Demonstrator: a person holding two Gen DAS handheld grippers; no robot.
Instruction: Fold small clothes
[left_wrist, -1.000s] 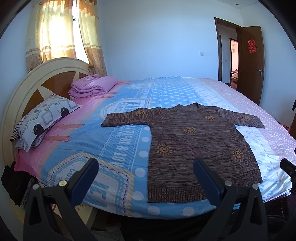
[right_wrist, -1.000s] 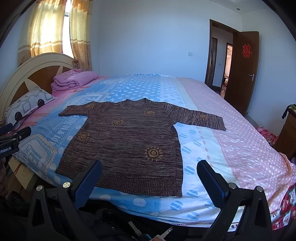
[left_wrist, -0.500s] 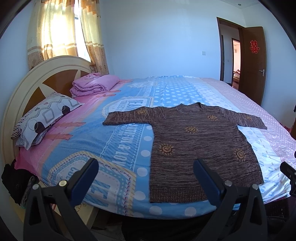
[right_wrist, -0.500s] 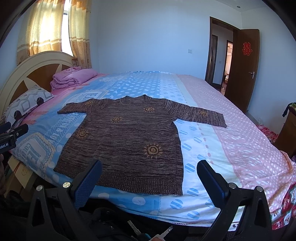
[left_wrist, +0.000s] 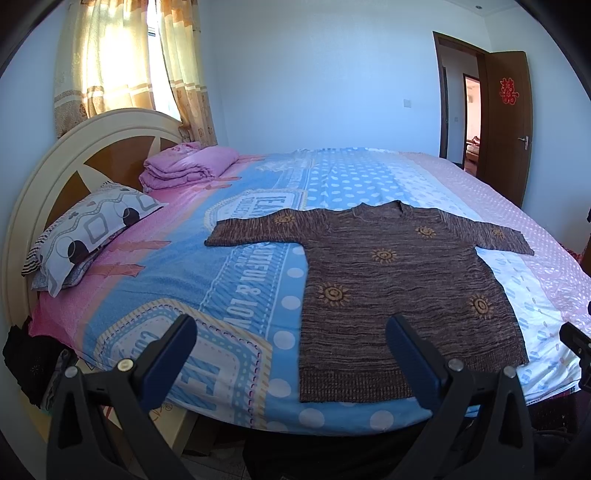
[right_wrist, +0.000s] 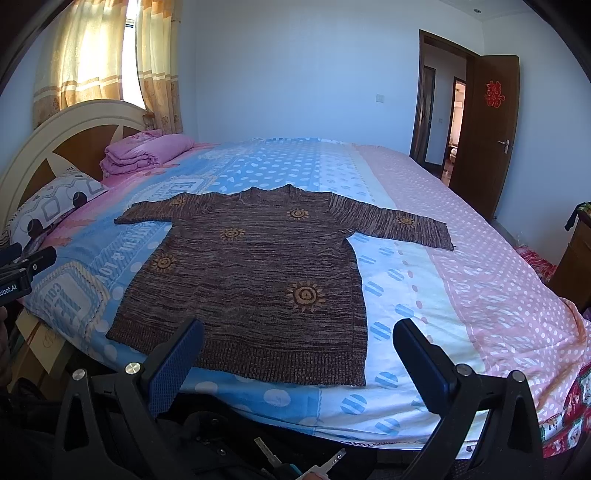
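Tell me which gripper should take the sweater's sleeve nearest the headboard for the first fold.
Left. The left gripper, open, faces the bed on that side of the brown knit sweater with orange suns, nearer that sleeve. The right gripper, open, is centred on the hem, towards the other sleeve.

My left gripper (left_wrist: 290, 334) is level, its 2 blue-padded fingers (left_wrist: 173, 350) spread wide with nothing between them. My right gripper (right_wrist: 297, 338) is level too, jaws equally wide, nothing gripped. From the right wrist view, the left unit's tip shows at the frame's left edge.
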